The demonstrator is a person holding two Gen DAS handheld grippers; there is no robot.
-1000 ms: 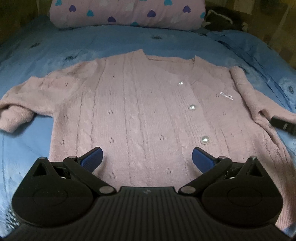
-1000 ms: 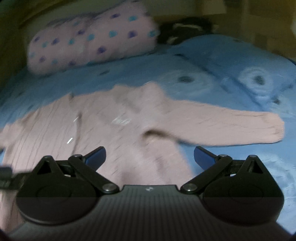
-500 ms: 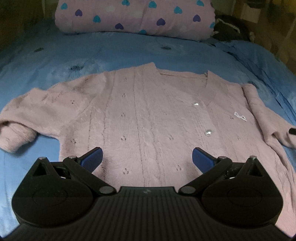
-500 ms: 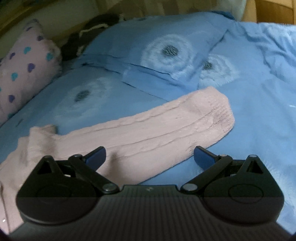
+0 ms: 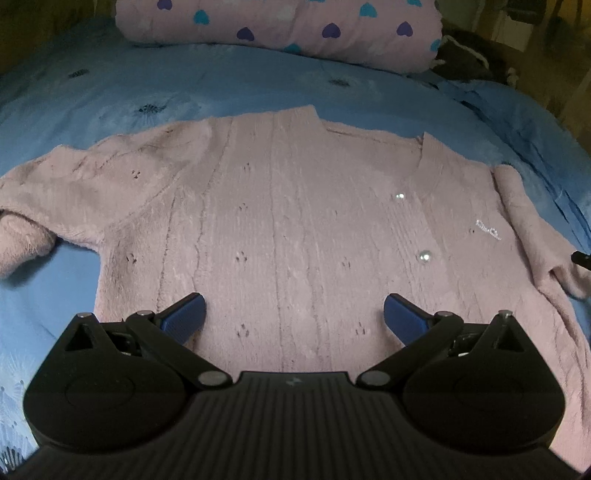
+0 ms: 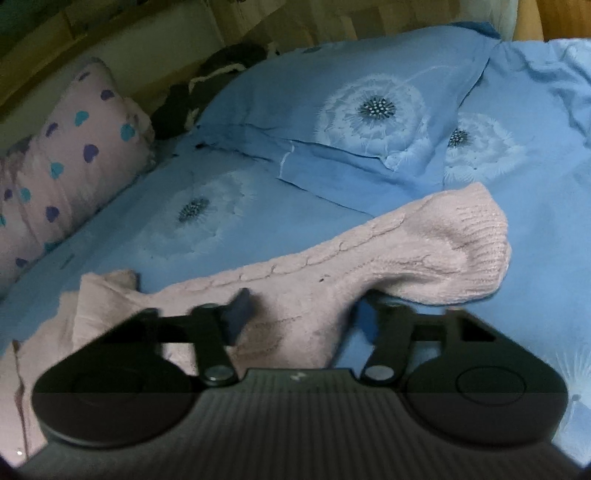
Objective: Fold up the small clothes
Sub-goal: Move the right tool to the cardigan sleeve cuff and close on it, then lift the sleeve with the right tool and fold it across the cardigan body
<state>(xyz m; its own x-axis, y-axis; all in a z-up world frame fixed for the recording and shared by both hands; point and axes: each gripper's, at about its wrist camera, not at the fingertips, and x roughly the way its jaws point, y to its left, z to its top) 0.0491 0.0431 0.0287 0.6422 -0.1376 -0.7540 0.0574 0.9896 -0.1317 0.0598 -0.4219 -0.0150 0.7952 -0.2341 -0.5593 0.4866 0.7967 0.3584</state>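
A pink knitted cardigan [image 5: 280, 206] with pearl buttons lies front up on the blue bedspread [image 5: 184, 88], both sleeves spread out. My left gripper [image 5: 293, 314] hovers open over its lower body, with only flat fabric between the blue pads. In the right wrist view the cardigan's right sleeve [image 6: 424, 254] stretches towards its ribbed cuff [image 6: 480, 236]. My right gripper [image 6: 303, 314] is closing on the middle of that sleeve. The fabric is bunched and lifted between its blurred fingers. A dark tip of that gripper [image 5: 581, 258] shows at the right edge of the left wrist view.
A pink pillow with blue and purple hearts [image 5: 295, 26] lies at the head of the bed. A blue dandelion-print pillow [image 6: 351, 110] sits beyond the sleeve. Dark clothing [image 6: 221, 74] is heaped by the wall.
The right gripper's fingers have come in from wide open onto the sleeve, which is now gathered and raised between them. The left gripper's view has barely shifted.
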